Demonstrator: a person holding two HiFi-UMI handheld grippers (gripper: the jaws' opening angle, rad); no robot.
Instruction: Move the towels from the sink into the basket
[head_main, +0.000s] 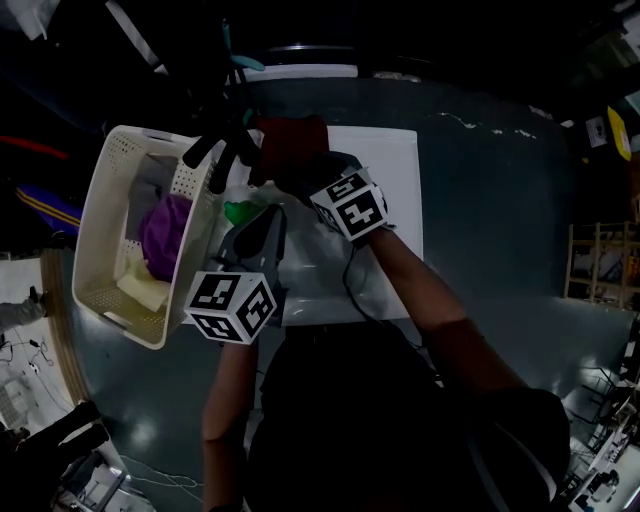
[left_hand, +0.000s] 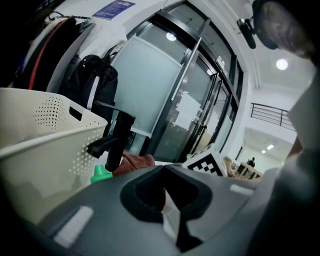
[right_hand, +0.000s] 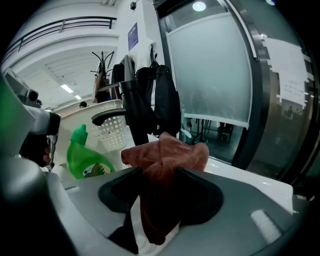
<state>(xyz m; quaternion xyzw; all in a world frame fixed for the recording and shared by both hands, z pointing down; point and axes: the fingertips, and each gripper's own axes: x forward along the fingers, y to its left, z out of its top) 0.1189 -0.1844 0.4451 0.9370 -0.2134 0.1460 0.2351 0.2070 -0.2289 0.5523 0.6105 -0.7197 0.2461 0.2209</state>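
Right gripper (right_hand: 160, 197) straddles the rust-red towel (right_hand: 170, 150), jaws apart. A purple towel (head_main: 165, 235) sits in the basket (head_main: 108, 200); this one remains.

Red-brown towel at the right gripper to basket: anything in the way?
Yes. The black faucet stands between the red-brown towel and the basket, close to the basket's near wall. The green bottle sits just beside that line. The towel probably has to be lifted over or around the faucet.
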